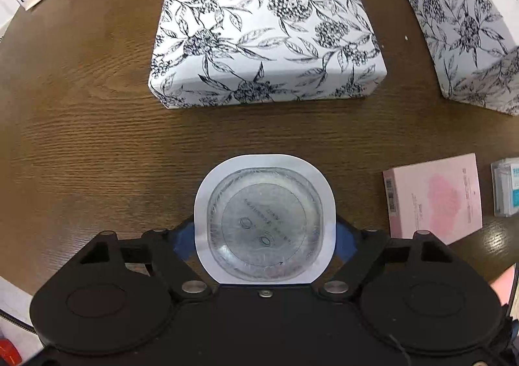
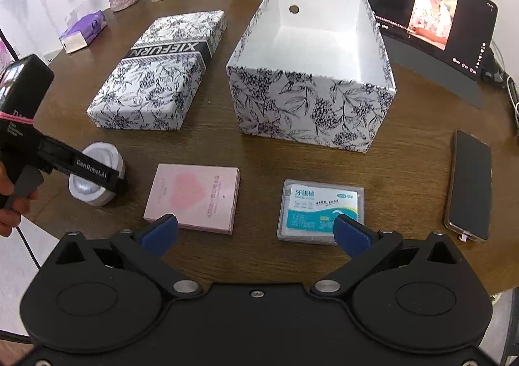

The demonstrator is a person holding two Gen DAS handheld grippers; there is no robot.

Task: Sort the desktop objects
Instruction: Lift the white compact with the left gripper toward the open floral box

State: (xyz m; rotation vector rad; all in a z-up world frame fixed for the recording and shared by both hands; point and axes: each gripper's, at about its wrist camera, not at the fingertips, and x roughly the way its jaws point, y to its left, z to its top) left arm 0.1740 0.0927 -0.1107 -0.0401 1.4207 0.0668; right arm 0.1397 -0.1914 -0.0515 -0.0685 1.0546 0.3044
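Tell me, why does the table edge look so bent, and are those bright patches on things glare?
Left wrist view: the fisheye lens bows the table and the patterned lid; a soft sheen sits on the sealed cup held in the left gripper. Right wrist view: the same bending curves the open box and the tablet, whose screen glows; the phone reflects little.

L wrist cam close, facing lid (image 1: 266, 31); R cam higher, wider (both see lid).
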